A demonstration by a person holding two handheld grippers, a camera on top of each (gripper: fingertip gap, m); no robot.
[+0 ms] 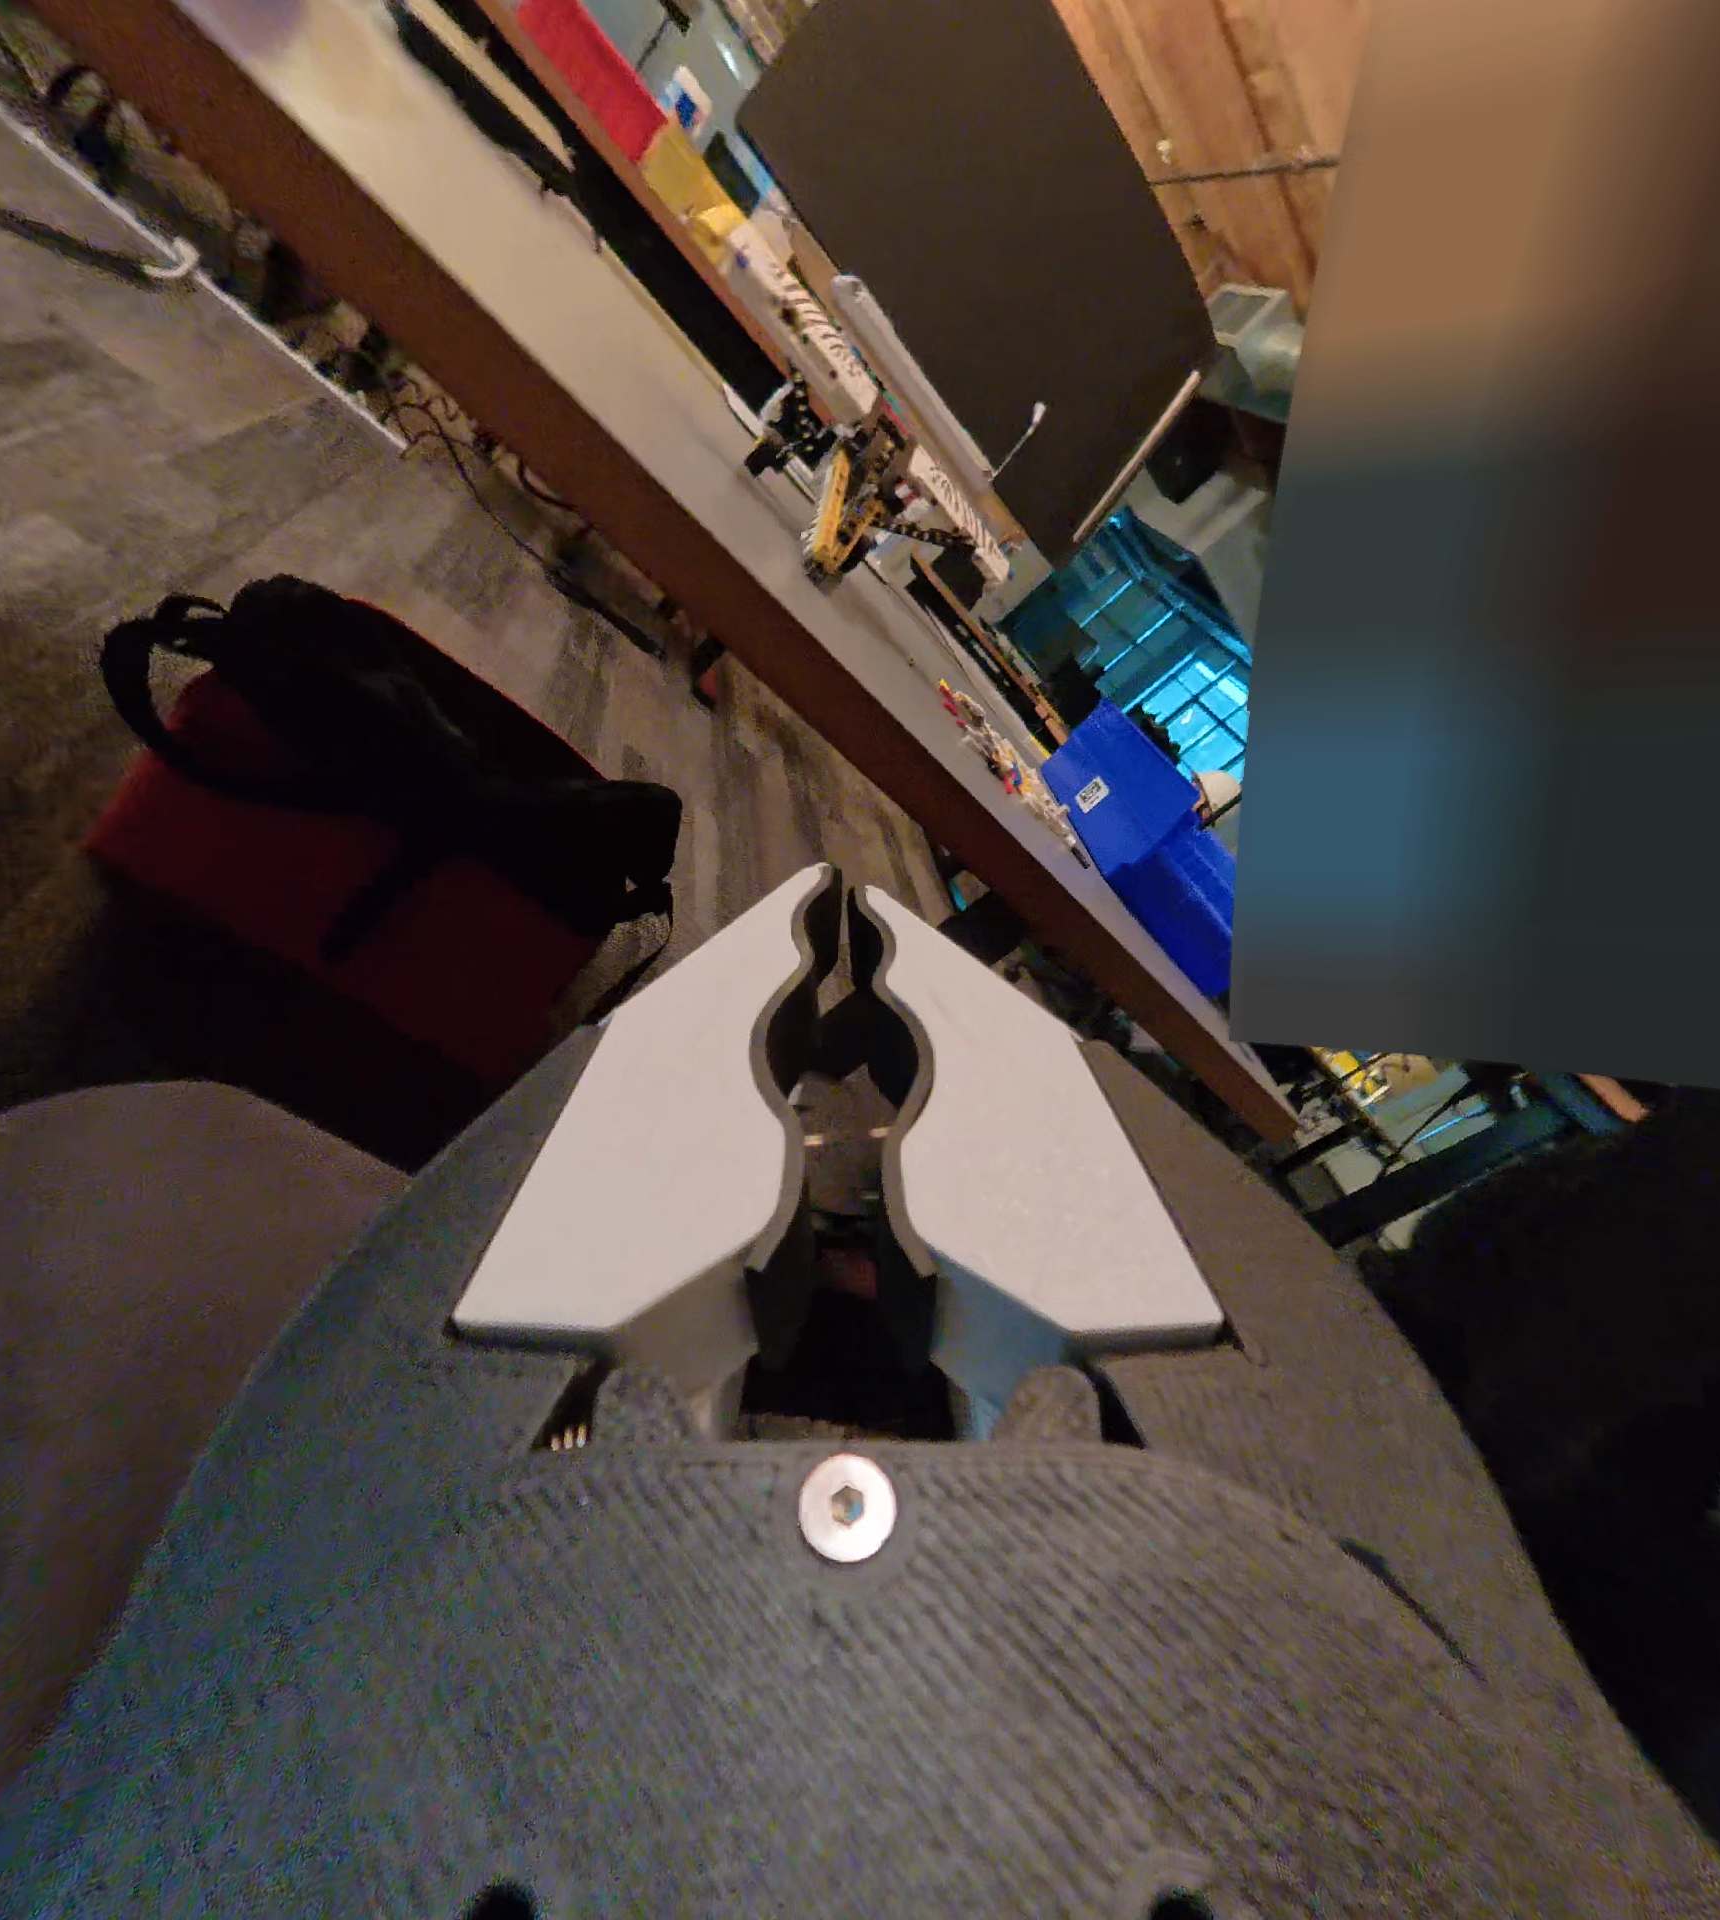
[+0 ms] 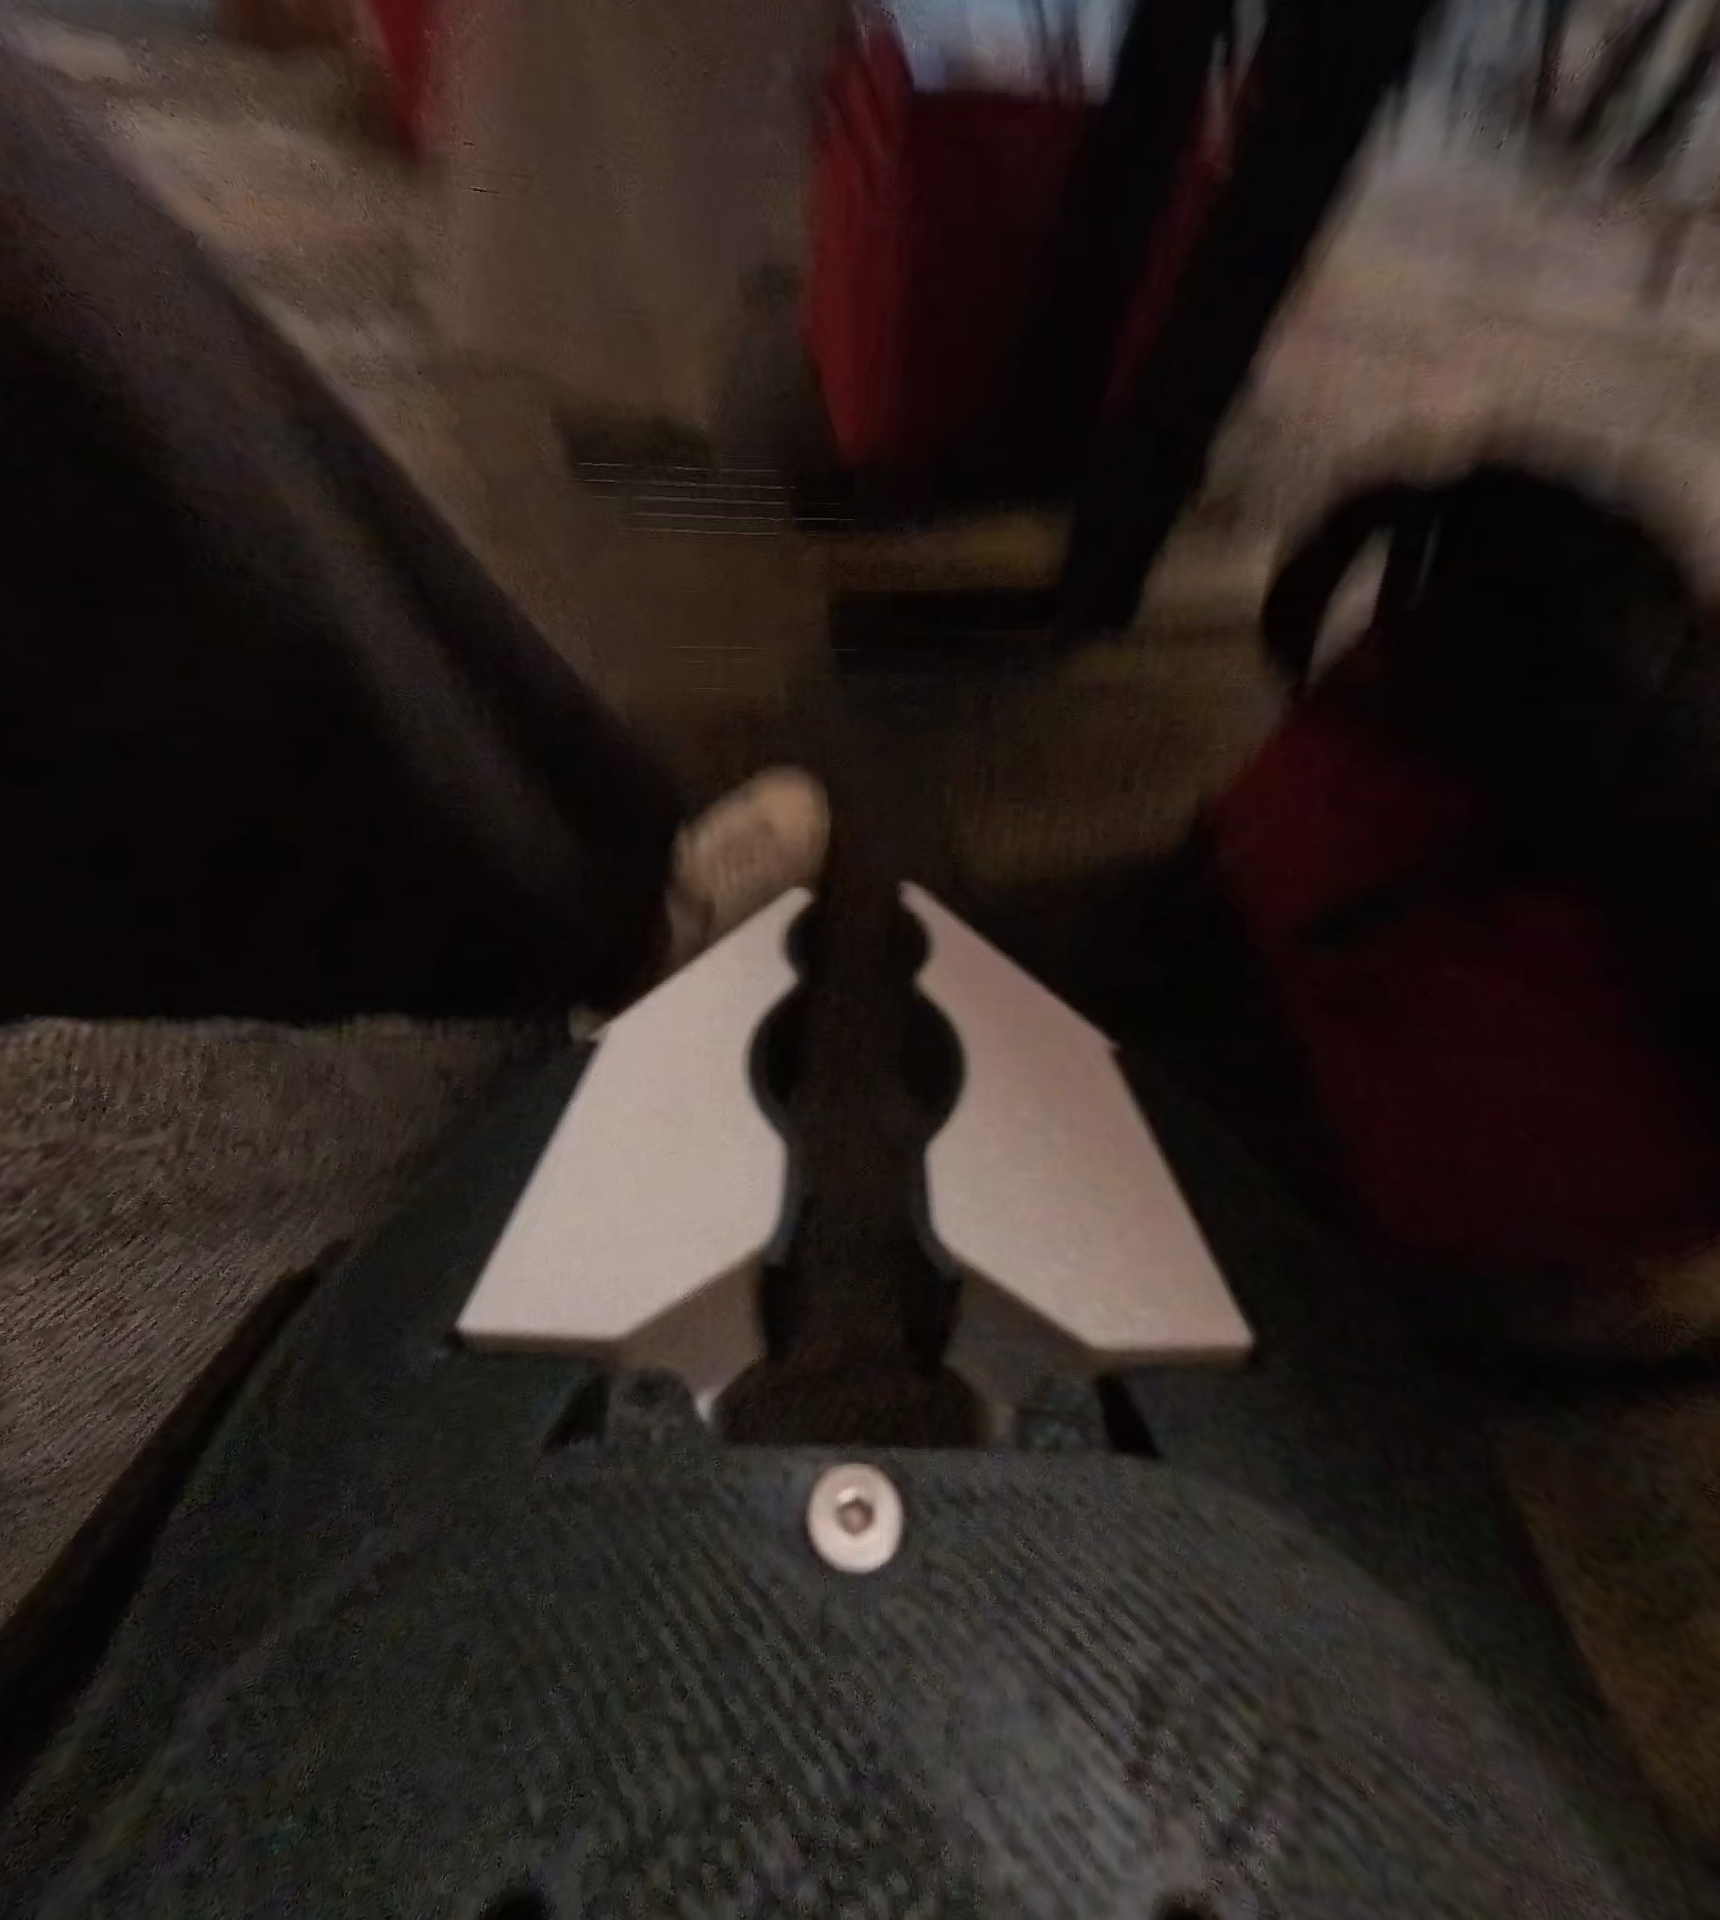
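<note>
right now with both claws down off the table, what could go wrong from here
1. The right wrist view is heavily smeared, so the right claw, its fingers slightly apart with nothing visibly between them, could bump the red and black bag unseen.
2. The left claw, shut on nothing, sits below the table edge; lifting it could clip that edge.
3. The brick-built model stands close to the edge and might get knocked off.

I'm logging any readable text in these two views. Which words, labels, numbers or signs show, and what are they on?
None can be given as readable text.
White sticker on the blue bin: dark print, too small to read.
White model on the table: dark markings along its side, too small and tilted to read.
Right wrist view: blurred throughout, no writing shows.
</note>
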